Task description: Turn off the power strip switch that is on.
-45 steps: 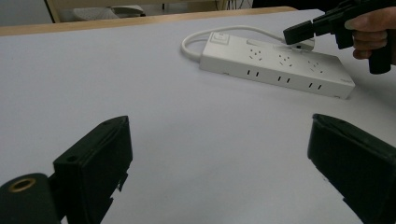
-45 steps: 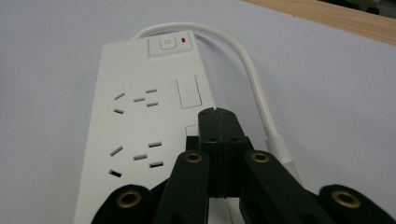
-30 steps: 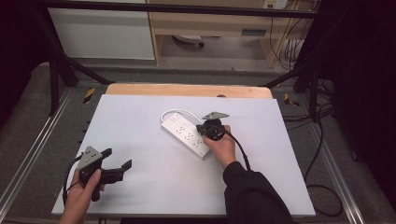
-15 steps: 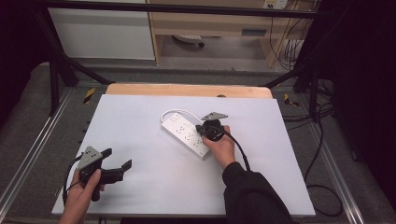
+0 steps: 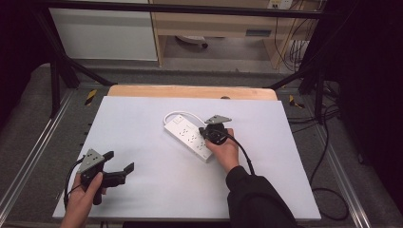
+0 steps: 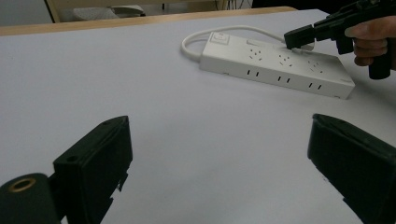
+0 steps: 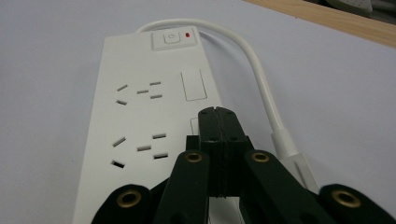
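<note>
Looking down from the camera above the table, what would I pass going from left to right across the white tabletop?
Left tool held open near the front-left corner → white power strip lying slantwise at the middle → right tool, closed, over the strip's right edge.

High view looks down on the table, power strip near centre. Left gripper view faces it low, from afar; right gripper view hangs close above it. All share the strip.

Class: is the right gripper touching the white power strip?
Cannot tell. Right gripper view: right gripper, jaws shut, sits over the power strip; contact point hidden.
</note>
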A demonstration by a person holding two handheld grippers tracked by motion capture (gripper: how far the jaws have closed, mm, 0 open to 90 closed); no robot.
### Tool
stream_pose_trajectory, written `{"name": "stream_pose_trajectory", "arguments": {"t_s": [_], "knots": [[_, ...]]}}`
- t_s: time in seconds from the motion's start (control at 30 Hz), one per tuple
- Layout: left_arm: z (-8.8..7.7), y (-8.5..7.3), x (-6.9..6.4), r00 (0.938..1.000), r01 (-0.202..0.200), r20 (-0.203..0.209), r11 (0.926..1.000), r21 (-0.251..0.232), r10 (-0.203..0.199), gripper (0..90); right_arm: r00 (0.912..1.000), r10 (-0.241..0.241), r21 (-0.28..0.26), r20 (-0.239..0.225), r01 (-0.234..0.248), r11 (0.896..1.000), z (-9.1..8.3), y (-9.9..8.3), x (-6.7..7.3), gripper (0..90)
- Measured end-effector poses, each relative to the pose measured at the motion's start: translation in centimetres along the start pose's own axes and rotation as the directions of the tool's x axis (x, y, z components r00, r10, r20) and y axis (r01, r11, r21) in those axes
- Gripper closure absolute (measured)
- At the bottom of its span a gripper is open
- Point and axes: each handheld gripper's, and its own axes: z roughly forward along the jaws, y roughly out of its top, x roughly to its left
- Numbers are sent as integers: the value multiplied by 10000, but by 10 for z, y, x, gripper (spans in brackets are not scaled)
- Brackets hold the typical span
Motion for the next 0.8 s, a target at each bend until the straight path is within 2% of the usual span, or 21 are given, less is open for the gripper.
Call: {"name": "stream_pose_trajectory", "arguments": {"t_s": [0.1, 0.8], "knots": [[0, 0, 0, 10000, -4, 4, 10000, 0, 4, 67, 9999, -125, -34, -33, 125, 9999, 0, 0, 2, 900], [0, 0, 0, 10000, -44, 6, 10000, 15, 44, 67, 9999, 133, 7, -90, -133, 9999, -2, -4, -1, 900]]}}
